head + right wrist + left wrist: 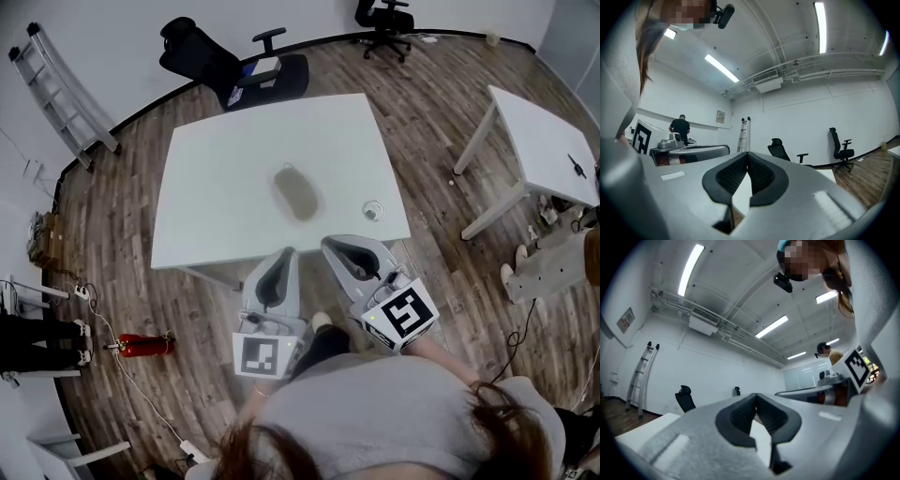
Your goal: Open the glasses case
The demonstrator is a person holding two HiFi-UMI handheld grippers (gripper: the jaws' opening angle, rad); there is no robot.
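Head view: steeply down from above, near tabletop [225, 187] edge. Gripper views: close behind own jaws, level across room. Shared by all: ladder [61, 89], chair [202, 58].

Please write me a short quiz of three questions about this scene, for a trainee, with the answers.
1. True or false: the glasses case lies near the middle of the white table.
2. What does the left gripper hold? A) the case B) a cup C) nothing
3. Fill in: the right gripper is ____ (open or shut).

Key: 1 true; 2 C; 3 shut.
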